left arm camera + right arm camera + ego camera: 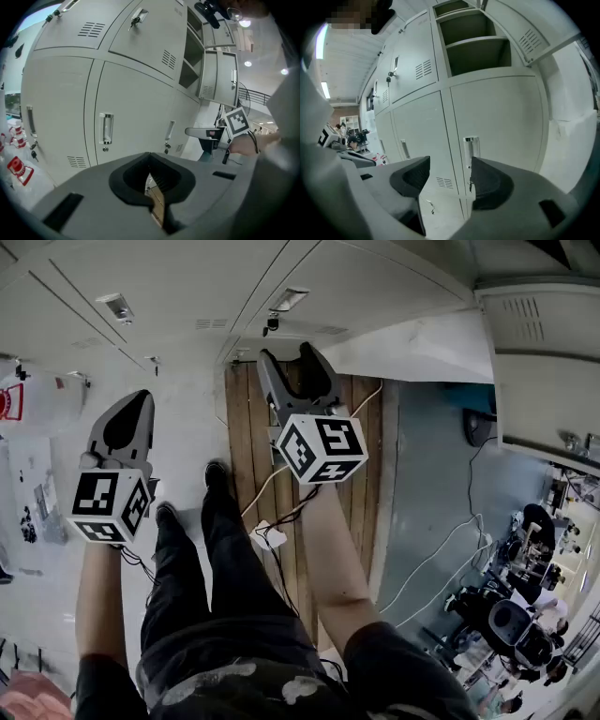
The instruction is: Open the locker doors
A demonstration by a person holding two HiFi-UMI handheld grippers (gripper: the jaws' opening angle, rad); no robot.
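Here the right claw (445,176) stands released before a shut locker door (501,122), its handle (470,149) framed between the jaws but well apart from them. The left claw (150,157) is clenched, empty, facing a neighbouring door (136,117). Wooden planks (248,456) and cables (439,563) cross the floor (422,474); 1 upper compartment (476,51) gapes open.

The left gripper (141,399) and right gripper (286,357) each have a grey moulded body, black pads (490,180) and a white cube with black square markers: left cube (110,505), right cube (323,448). A black cable (136,559) hangs below the left cube. The person wears short dark sleeves (403,667), a dark top (234,681) with pale patches, black trousers (220,577) and black shoes (216,474).
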